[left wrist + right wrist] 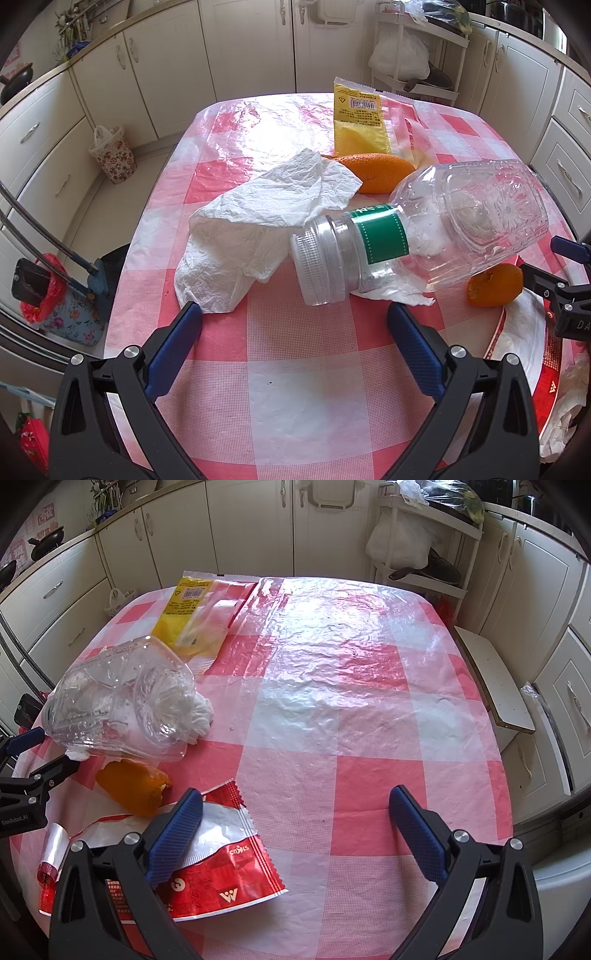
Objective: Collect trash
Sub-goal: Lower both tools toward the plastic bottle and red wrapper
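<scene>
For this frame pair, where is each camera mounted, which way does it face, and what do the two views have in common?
Left wrist: sits on the left tongs, open, looking forward across the checked table at the clear bottle and white tissue; right tongs tips at its right edge.
Right wrist: sits on the right tongs, open, over the red wrapper; left tongs at its left edge.
Shared: bottle, yellow packet, the orange peel beside the red wrapper.

Tissue (258, 225) partly under bottle (424, 229); wrapper print (236, 871) illegible
</scene>
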Available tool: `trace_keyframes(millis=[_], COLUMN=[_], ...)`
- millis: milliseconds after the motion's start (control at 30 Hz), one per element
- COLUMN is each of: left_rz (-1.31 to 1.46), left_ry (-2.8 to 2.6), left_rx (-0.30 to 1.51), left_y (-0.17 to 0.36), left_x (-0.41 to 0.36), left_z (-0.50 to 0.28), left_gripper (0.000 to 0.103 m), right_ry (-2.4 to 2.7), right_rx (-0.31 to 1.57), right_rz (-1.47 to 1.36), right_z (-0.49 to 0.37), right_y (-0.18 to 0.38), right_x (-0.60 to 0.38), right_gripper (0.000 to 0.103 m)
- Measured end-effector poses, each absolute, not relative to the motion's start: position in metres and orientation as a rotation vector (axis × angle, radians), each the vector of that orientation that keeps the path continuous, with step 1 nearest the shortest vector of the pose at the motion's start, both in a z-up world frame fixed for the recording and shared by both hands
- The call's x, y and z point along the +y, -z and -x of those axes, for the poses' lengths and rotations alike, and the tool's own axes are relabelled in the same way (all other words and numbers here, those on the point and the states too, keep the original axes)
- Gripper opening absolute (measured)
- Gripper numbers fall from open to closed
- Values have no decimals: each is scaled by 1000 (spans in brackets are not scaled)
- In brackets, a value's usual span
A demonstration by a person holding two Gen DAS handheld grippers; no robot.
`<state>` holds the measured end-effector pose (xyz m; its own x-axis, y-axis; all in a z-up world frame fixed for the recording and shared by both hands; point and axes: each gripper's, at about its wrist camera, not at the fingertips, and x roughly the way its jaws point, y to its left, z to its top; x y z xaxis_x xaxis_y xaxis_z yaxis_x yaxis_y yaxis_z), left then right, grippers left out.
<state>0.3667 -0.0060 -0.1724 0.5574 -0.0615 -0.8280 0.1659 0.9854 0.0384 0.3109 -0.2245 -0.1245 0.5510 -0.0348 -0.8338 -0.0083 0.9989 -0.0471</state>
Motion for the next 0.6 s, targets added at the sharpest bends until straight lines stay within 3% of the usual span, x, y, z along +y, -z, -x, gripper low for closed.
trace_keyframes(millis=[600], left_rz=[-116], left_ry=[135], left_rx=[971], left_y=[172], left_x=[-6], left_z=[-366], left_gripper=[96], right_ry=[0], right_rx=[981], right_rz=[25], right_z=[-309], right_y=[122], right_x=[-226], right_gripper=[97])
